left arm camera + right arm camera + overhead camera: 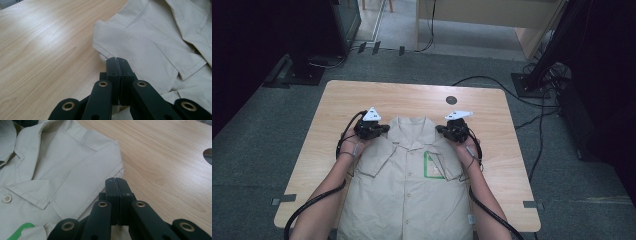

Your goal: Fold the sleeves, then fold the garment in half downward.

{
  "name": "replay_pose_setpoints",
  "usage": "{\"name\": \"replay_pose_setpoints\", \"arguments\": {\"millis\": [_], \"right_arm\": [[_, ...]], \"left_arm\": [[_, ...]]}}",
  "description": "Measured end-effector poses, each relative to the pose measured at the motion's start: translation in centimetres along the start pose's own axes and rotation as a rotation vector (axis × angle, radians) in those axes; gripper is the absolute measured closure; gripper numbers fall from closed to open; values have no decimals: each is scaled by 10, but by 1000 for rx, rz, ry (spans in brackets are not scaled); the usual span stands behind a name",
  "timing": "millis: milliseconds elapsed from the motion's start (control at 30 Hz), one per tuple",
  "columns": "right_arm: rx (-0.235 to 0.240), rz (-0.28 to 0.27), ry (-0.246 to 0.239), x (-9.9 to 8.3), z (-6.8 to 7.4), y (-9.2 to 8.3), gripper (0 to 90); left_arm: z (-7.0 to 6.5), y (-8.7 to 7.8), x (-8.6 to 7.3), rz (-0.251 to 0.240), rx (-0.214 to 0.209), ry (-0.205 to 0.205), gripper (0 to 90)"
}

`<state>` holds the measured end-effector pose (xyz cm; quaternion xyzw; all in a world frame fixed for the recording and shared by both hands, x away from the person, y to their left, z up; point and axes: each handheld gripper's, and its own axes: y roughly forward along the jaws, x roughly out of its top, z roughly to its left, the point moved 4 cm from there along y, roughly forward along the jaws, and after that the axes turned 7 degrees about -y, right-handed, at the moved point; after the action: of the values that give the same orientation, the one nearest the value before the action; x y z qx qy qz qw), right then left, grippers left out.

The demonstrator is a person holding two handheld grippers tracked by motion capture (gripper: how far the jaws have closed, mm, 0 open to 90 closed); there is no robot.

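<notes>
High view: overhead, facing forward-down over whole table (pixel 342 100). Gripper views: close, low, along own jaws; each sharing shirt (pixel 155 45) shoulder and tabletop with high view.

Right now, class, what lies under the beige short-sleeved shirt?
The pale wooden table lies under the beige short-sleeved shirt, bare around it. The tabletop beneath the cloth is covered, so anything there cannot be seen.

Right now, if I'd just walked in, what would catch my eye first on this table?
A beige short-sleeved shirt lies face up on the wooden table, its collar away from the person, with a green-edged patch on the chest. At each shoulder a hand-held black gripper rests, the left gripper and the right gripper, both with jaws shut, at the folded shoulder edges. A small dark round hole sits in the table beyond the collar.
</notes>
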<state>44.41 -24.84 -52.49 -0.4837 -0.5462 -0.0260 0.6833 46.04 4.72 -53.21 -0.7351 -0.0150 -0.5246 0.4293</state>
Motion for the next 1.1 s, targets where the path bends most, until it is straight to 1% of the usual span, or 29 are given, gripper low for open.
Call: {"name": "replay_pose_setpoints", "arguments": {"millis": [167, 267, 333, 433, 500, 533, 633, 700, 733, 767, 867, 900, 967, 1033, 1100], "right_arm": [[-12, -11, 2, 4, -1, -4, 896], [-18, -26, 1, 9, -1, -8, 896], [-25, -32, -10, 12, 0, -10, 896], [-39, -42, -21, 18, -1, -14, 896], [-55, -51, -34, 24, -2, -19, 896], [-60, -56, -36, 28, -2, -22, 896], [-83, -82, -62, 42, -3, -33, 896], [-107, -112, -80, 53, -3, -43, 896], [-130, -139, -97, 61, -2, -51, 897], [-142, -152, -107, 65, -2, -55, 897], [-187, -202, -157, 86, 1, -74, 897], [-199, -215, -174, 93, 2, -80, 897], [-214, -235, -199, 108, 4, -92, 897], [-234, -257, -225, 120, 5, -103, 897], [-246, -279, -231, 129, 6, -112, 897]], "left_arm": [[0, -2, 4, -7, 1, 0, 898], [1, -4, 7, -14, 6, 4, 898], [1, -6, 10, -21, 10, 9, 898], [2, -11, 18, -45, 18, 14, 898], [2, -16, 25, -61, 27, 24, 898], [2, -19, 29, -70, 32, 32, 898], [3, -30, 44, -103, 52, 50, 898], [3, -41, 58, -143, 69, 64, 898], [2, -45, 62, -155, 75, 71, 898], [2, -51, 69, -172, 84, 81, 898], [1, -68, 90, -223, 109, 109, 898], [0, -74, 97, -237, 114, 115, 898], [-1, -85, 110, -258, 134, 143, 899], [-1, -96, 121, -292, 141, 145, 898], [-4, -103, 128, -318, 142, 149, 898]]}}
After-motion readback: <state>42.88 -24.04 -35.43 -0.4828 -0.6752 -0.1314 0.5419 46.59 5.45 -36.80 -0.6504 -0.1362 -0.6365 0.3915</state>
